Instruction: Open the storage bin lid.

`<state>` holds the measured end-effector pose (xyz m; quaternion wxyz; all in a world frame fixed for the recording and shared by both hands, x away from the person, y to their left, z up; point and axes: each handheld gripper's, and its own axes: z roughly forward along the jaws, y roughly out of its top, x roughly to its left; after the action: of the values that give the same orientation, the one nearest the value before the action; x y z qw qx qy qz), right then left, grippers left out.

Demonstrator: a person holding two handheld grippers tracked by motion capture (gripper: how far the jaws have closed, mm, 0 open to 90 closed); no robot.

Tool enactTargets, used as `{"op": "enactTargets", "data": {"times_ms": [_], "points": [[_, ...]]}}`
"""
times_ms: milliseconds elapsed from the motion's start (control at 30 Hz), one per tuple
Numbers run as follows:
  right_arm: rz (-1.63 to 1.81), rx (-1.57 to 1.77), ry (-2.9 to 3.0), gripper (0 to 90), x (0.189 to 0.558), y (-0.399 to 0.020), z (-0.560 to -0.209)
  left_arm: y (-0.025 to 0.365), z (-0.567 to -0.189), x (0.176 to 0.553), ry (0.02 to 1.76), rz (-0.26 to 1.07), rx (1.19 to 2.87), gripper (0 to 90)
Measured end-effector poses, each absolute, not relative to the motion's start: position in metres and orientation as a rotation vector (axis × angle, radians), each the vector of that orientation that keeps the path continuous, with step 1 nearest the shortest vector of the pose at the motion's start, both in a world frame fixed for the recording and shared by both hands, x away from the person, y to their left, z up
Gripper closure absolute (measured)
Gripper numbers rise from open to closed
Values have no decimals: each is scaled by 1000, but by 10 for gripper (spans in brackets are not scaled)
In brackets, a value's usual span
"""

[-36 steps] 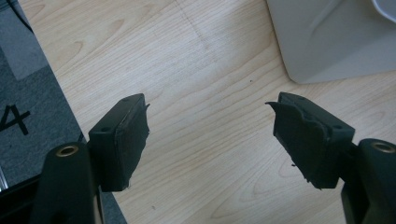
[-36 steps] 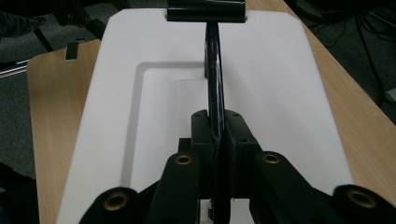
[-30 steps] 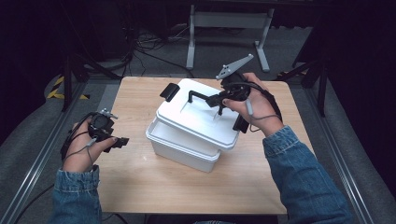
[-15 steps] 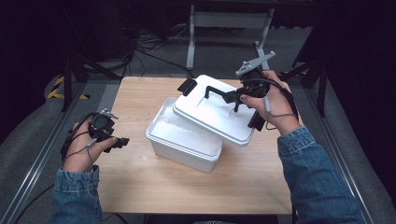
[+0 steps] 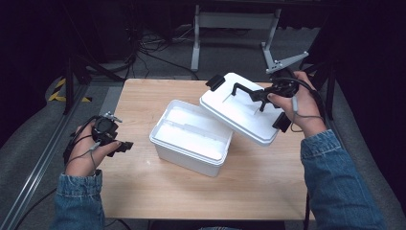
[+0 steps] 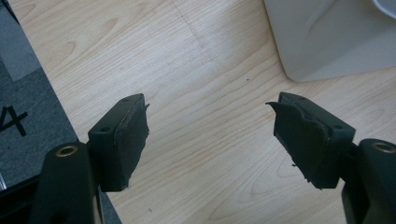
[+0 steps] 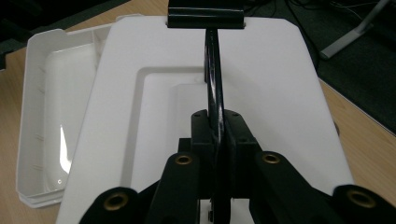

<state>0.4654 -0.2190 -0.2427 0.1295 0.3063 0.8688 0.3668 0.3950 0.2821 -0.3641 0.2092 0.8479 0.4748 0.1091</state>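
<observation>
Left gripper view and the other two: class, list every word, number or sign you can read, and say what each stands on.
"4": black figure on the grey floor beside the table, left gripper view.
Box and lid: no text seen.

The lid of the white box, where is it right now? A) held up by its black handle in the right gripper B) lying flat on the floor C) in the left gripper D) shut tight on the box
A: the right gripper has its jaws shut on the black handle of the lid, which hangs tilted beside the open box.
</observation>
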Motion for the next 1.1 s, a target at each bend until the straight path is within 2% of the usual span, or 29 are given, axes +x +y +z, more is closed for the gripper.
{"op": "enactTargets", "data": {"times_ms": [733, 1100], "points": [[952, 1100, 2422, 850, 490, -270, -275, 285, -366, 395, 1332, 296, 2349, 270], [904, 1200, 2431, 850, 503, -283, -321, 286, -367, 396, 1337, 286, 2348, 270]]}}
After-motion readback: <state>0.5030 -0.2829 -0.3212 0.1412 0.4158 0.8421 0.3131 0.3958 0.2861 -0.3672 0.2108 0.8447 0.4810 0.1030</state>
